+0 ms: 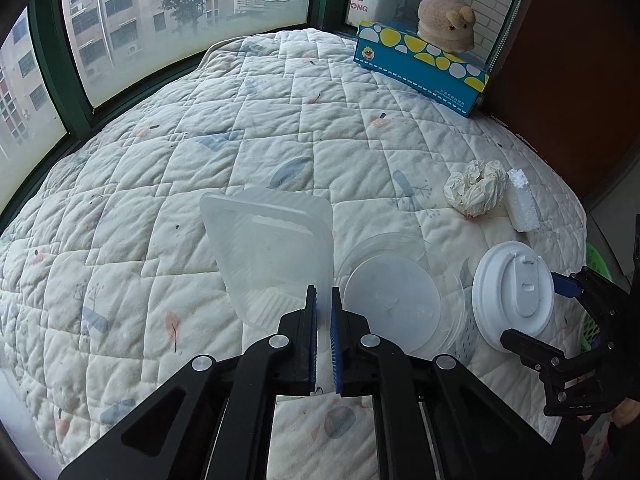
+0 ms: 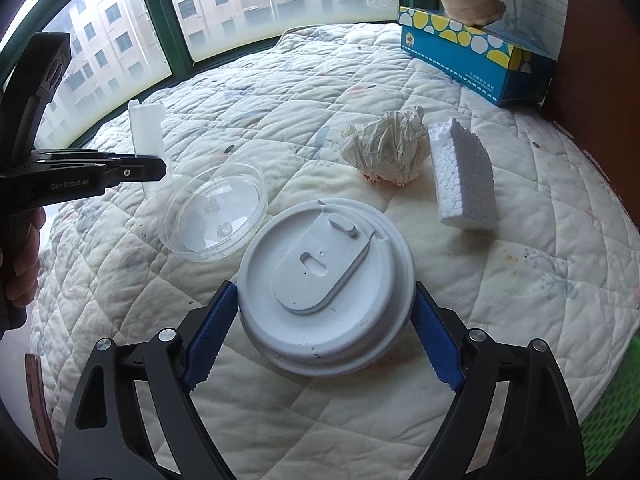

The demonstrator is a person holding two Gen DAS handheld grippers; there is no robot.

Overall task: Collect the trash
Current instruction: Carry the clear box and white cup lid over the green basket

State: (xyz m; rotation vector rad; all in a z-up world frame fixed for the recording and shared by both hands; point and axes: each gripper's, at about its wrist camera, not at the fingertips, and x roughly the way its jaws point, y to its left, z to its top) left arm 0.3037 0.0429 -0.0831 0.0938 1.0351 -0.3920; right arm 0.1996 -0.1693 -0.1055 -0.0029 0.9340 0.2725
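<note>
A quilted bed under a window; its far half is bare. At its back right edge, a blue tissue box. Nearer than the box, the left gripper, marked GenRobot.AI, pinches the edge of an empty plastic tray. The right gripper straddles a white cup lid, fingers wide, beside an empty clear lid, foam block and crumpled paper.
</note>
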